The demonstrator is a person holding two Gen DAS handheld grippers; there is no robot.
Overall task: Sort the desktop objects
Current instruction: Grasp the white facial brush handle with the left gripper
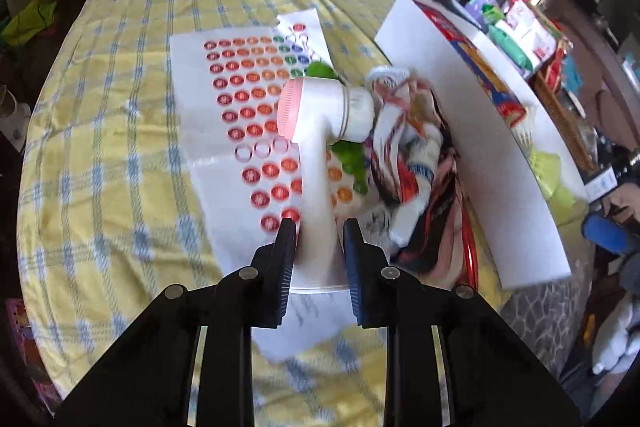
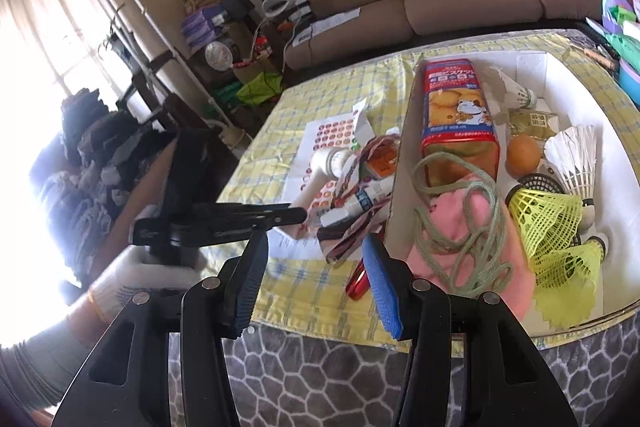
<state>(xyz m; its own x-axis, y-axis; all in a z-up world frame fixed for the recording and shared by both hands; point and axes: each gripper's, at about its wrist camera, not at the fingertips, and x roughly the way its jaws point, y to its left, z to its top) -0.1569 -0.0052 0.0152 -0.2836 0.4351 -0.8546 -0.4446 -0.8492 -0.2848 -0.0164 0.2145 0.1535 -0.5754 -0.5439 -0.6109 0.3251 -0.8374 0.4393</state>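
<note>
— Clamping w/ left gripper (image 1: 319,233) on handle of white facial brush (image 1: 320,131); pink head up, lying over sticker sheet (image 1: 240,99) on yellow checked cloth (image 1: 112,131), just beside crumpled wrappers (image 1: 408,155).
— Right gripper (image 2: 316,267)?
— Jaws apart, nothing between; hovering near front edge of white box (image 2: 616,163) w/ biscuit tin (image 2: 456,115), shuttlecocks (image 2: 548,219), green cord (image 2: 460,227).

right gripper (image 2: 316,279) empty, jaws apart | white box (image 2: 624,163): biscuit tin (image 2: 456,107)
</note>
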